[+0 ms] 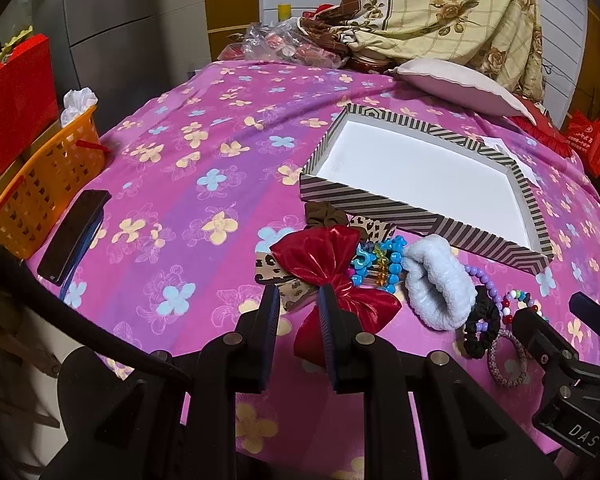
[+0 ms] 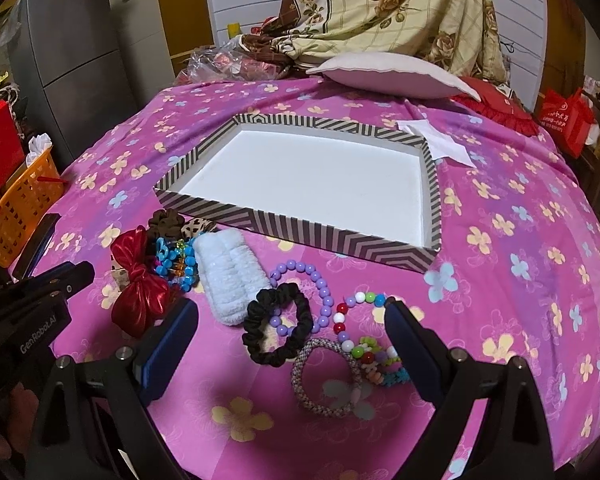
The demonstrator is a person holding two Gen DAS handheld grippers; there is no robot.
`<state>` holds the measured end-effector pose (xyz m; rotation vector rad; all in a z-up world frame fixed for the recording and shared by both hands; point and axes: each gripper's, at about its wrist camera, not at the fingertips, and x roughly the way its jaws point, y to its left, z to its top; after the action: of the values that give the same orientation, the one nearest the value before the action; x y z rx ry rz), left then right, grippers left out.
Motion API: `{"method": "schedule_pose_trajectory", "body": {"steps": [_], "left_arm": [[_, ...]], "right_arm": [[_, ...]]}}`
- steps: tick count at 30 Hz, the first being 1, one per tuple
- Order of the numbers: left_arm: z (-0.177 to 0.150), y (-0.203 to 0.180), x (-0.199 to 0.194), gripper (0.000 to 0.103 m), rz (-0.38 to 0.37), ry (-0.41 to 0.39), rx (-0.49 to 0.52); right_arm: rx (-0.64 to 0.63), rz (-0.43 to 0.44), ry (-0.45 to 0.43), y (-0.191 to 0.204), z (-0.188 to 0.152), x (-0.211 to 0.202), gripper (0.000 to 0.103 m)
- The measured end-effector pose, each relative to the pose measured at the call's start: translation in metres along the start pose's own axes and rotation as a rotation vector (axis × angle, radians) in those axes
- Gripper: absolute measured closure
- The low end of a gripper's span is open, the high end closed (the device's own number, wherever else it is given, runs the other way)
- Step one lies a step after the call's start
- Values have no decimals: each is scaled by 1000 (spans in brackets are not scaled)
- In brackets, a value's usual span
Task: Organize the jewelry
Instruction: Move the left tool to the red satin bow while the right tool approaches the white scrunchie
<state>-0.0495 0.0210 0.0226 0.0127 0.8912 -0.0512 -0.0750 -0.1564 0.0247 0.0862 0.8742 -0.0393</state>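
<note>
Warm, fairly dim indoor light falls from above onto the pink flower-printed cloth (image 2: 500, 208), and both fisheye views darken to black in the corners. Straight lines bow strongly toward the edges, so the cloth-covered surface bulges like a dome. The shiny red fabric bow (image 1: 332, 264) carries small glare spots, the white inside of the striped shallow cardboard box (image 2: 300, 184) is the brightest area, and soft shadows lie beneath the nearby black gripper fingers (image 2: 168, 344).
</note>
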Motion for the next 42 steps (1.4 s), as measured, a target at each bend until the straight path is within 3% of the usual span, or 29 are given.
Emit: {"method": "schedule_pose_trajectory", "body": {"steps": [42], "left_arm": [[-9,-6,2,62,4,22,14]], "right_arm": [[10,4,10,0,-6,3,6]]}}
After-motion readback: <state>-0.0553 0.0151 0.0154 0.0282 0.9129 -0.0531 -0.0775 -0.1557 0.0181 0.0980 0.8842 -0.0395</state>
